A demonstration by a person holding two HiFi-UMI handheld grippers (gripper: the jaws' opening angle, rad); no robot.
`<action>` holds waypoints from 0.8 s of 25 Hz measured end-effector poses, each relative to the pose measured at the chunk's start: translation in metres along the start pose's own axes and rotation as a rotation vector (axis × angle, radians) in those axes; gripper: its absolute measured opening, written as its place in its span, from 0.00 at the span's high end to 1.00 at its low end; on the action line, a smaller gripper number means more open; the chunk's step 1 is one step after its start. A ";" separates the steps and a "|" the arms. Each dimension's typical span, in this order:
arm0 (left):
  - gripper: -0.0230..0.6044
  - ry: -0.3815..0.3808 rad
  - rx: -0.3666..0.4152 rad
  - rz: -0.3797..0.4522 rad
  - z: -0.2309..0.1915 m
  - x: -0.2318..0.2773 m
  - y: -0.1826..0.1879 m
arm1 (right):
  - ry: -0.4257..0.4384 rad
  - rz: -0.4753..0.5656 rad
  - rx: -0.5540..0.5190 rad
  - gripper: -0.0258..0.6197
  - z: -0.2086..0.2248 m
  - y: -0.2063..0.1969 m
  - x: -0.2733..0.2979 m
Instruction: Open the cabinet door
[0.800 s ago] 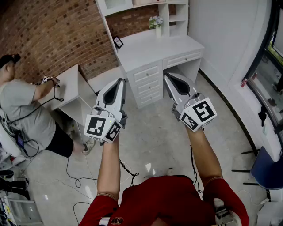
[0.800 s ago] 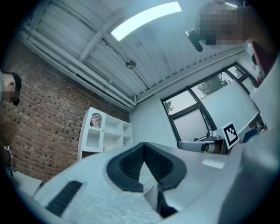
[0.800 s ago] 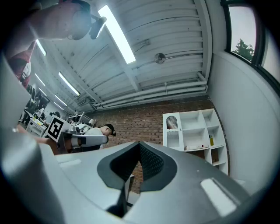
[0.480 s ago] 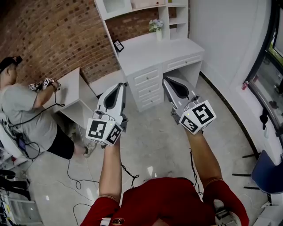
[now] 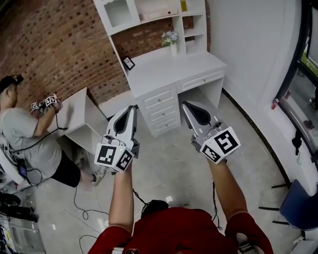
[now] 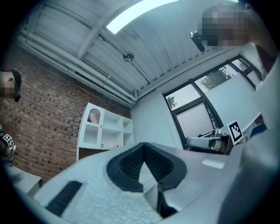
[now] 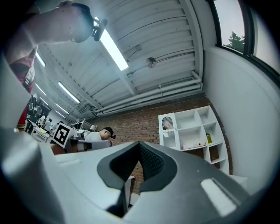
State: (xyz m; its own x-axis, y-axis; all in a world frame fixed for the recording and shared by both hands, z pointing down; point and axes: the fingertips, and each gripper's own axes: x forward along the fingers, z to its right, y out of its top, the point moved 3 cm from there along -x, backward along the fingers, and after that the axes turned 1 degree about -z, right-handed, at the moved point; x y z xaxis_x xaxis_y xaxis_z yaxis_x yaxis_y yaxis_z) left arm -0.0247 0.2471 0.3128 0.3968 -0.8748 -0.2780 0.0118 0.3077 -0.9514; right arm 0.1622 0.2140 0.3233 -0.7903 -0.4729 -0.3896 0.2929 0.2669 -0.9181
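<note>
left gripper (image 5: pixel 131 108): white plastic, fingers pressing together, gripping nothing
right gripper (image 5: pixel 187 105): white plastic, fingers pressing together, empty
cabinet door (image 5: pixel 119 13): white arched panel, sitting at white wooden hutch's (image 5: pixel 195 20) upper left corner

A red brick wall (image 5: pixel 64 44) is met by a plain white wall (image 5: pixel 248 44), and a white desk (image 5: pixel 169 69) with drawers and a shelf hutch (image 5: pixel 149 19) is set in the corner. The pale floor (image 5: pixel 174 163) is crossed by cables (image 5: pixel 84 198). Dark-framed windows (image 6: pixel 197 118) are seen, and a strip light (image 7: pixel 113 48) is mounted on the ceiling.
</note>
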 end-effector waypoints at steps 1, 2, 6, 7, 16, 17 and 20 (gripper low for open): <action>0.96 -0.002 0.003 -0.002 0.001 0.007 -0.001 | -0.004 0.001 0.005 0.94 0.007 -0.002 -0.001; 0.96 -0.004 0.006 -0.004 0.000 0.013 -0.003 | -0.006 0.001 0.010 0.94 0.014 -0.003 0.000; 0.96 -0.003 0.014 -0.006 -0.016 0.038 -0.008 | 0.002 -0.009 0.018 0.94 0.034 -0.014 0.017; 0.96 -0.004 0.015 -0.006 -0.023 0.044 -0.010 | 0.004 -0.013 0.017 0.94 0.038 -0.018 0.025; 0.96 -0.013 0.009 0.030 -0.119 0.117 -0.044 | 0.027 -0.025 -0.014 0.94 0.091 -0.051 0.134; 0.96 -0.014 0.006 0.037 -0.134 0.127 -0.049 | 0.028 -0.026 -0.026 0.94 0.097 -0.055 0.150; 0.96 -0.026 -0.002 0.049 -0.178 0.159 -0.059 | 0.031 -0.026 -0.046 0.94 0.121 -0.065 0.204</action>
State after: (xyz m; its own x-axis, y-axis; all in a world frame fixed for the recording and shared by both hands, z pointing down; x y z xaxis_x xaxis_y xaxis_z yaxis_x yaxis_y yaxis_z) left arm -0.1260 0.0232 0.3008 0.4208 -0.8487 -0.3204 -0.0095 0.3490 -0.9371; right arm 0.0469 -0.0018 0.2951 -0.8138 -0.4542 -0.3626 0.2475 0.2937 -0.9233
